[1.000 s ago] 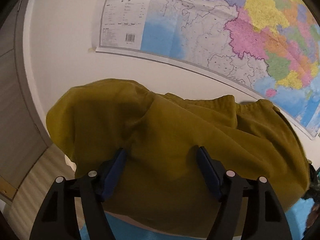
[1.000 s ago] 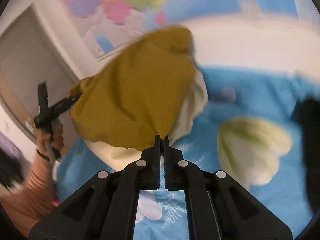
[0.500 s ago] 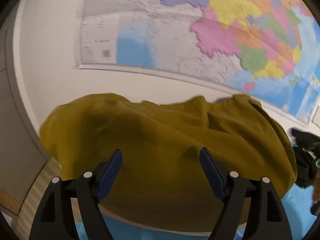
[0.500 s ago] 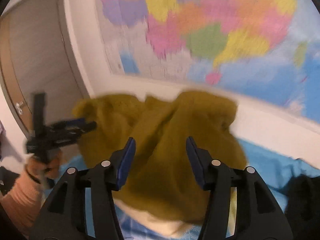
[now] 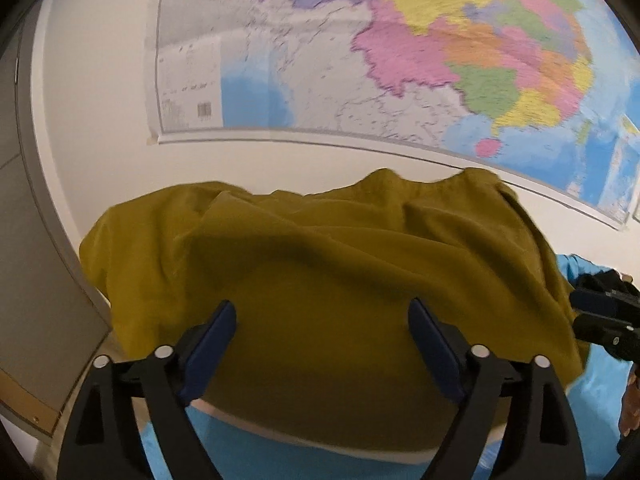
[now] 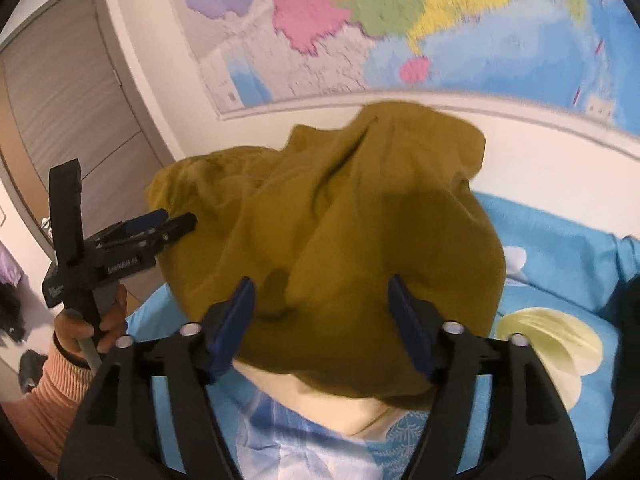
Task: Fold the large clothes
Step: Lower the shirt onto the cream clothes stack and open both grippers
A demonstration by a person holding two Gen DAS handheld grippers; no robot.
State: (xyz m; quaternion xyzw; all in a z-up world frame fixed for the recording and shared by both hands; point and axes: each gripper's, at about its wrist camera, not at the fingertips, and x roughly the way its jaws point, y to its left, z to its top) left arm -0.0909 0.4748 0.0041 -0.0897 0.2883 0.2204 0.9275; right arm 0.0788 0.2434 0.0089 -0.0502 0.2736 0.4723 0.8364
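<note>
2 blue-padded fingers of the left gripper [image 5: 322,344] stand wide apart in the left wrist view, released and holding nothing. Between and beyond them lies the mustard-yellow garment [image 5: 320,288], heaped in a rumpled mound with soft folds across its top. It sits on a cream pillow [image 5: 320,442], whose pale edge shows under the garment's near hem, and the pillow rests on the blue bedsheet [image 5: 248,452]. Behind the mound rises a white wall [image 5: 100,140] carrying a large colored map [image 5: 400,60]. A grey door [image 5: 36,300] fills the left edge. At the far right edge, the dark tip of the right gripper [image 5: 604,320] shows just beside the garment's right side.

From the right wrist view, the right gripper [image 6: 322,328] is likewise spread open with nothing between its 2 blue pads. The garment [image 6: 360,248] bulges just ahead of them, bunched high with a deep crease running up its middle, its cream pillow [image 6: 328,408] peeking out below on the blue bedsheet [image 6: 560,240], which bears pale yellow and white prints. At left, the person's left hand [image 6: 92,320], in a peach sleeve, grips the handle of the left gripper [image 6: 176,222], whose tips reach the garment's left edge; whether they touch the cloth cannot be told from here. The map [image 6: 400,20] and door [image 6: 72,120] stand behind.
</note>
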